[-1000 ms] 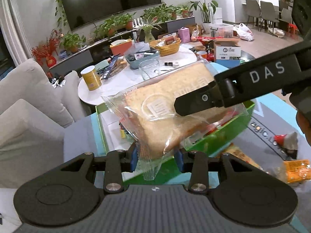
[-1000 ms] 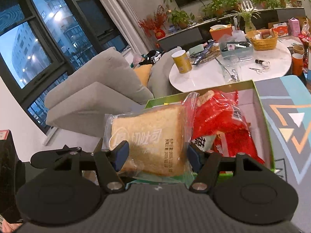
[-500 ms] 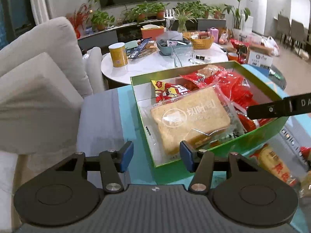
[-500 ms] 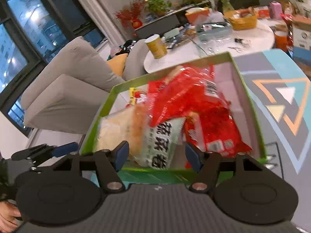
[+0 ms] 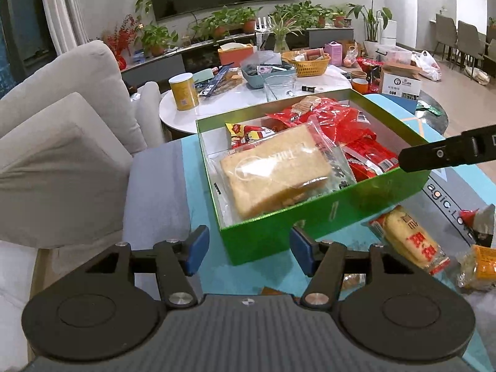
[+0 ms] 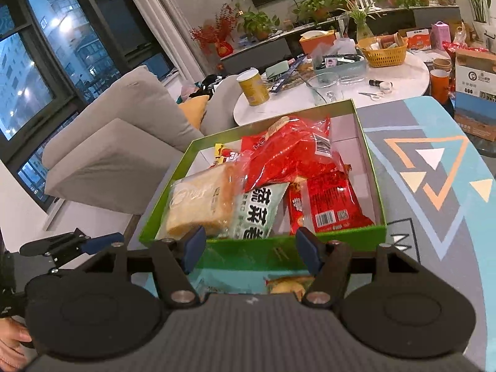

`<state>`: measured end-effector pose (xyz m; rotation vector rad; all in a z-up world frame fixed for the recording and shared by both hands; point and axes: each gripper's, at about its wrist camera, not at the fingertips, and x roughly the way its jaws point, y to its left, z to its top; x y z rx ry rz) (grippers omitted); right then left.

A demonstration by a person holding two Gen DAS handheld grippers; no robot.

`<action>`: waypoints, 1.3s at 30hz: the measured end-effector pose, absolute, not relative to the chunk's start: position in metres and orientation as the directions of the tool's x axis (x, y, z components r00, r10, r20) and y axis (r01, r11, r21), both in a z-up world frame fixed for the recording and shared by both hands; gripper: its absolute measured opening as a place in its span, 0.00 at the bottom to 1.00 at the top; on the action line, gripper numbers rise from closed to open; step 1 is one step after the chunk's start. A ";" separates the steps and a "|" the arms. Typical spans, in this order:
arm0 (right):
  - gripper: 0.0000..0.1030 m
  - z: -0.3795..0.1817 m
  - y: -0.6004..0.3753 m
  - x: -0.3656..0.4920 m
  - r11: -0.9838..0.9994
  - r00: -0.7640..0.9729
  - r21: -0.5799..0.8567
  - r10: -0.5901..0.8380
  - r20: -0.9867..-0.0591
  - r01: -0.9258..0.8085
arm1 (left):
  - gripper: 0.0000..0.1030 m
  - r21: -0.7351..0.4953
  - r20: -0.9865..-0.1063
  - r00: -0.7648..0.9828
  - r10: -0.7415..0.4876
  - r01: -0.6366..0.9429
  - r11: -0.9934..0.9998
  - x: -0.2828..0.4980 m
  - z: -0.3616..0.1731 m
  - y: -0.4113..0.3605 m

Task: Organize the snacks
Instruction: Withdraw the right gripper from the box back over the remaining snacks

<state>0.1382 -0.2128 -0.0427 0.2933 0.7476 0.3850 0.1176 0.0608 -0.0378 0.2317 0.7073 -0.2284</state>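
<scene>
A clear-wrapped bread packet (image 5: 272,173) lies in the near left corner of the green box (image 5: 310,226), beside red snack bags (image 5: 341,121). My left gripper (image 5: 249,248) hovers just in front of the box's near wall. Its jaws are opening, with nothing between them. In the right wrist view the bread packet (image 6: 201,204) and red bags (image 6: 288,155) fill the green box (image 6: 369,161). My right gripper (image 6: 251,248) stands open and empty at the near wall. One right finger (image 5: 446,152) reaches over the box's right edge.
Loose snack packets (image 5: 409,238) lie on the patterned mat right of the box, and another packet (image 6: 288,285) sits under my right gripper. Behind the box stands a cluttered round white table (image 5: 232,105) with a yellow can (image 5: 183,91). A grey sofa (image 5: 62,124) is on the left.
The bread packet was held up over the box by my left gripper; now it lies inside the box. The left jaws have let go and widened. Both grippers have drawn back to the near wall.
</scene>
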 end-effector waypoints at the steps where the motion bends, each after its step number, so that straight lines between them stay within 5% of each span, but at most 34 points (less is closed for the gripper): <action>1: 0.69 -0.043 -0.214 0.136 0.890 0.669 0.392 0.440 -0.600 -0.234 | 0.55 0.129 -0.664 0.737 -0.129 0.282 0.951 0.115 -0.037 0.061; 17: 0.72 -0.048 -0.226 0.078 0.897 0.659 0.369 0.432 -0.616 -0.243 | 0.61 0.069 -0.705 0.698 -0.123 0.240 0.968 0.062 -0.056 0.087; 26: 0.85 -0.064 -0.245 0.049 0.919 0.646 0.322 0.389 -0.657 -0.226 | 0.64 0.069 -0.749 0.650 -0.126 0.265 0.962 0.031 -0.083 0.103; 28: 0.94 -0.069 -0.247 0.044 0.925 0.637 0.303 0.377 -0.672 -0.229 | 0.66 0.086 -0.749 0.651 -0.120 0.275 0.958 0.026 -0.089 0.104; 39: 0.95 -0.098 -0.254 0.036 0.953 0.597 0.233 0.303 -0.742 -0.195 | 0.71 0.097 -0.754 0.641 -0.143 0.324 0.941 0.023 -0.104 0.091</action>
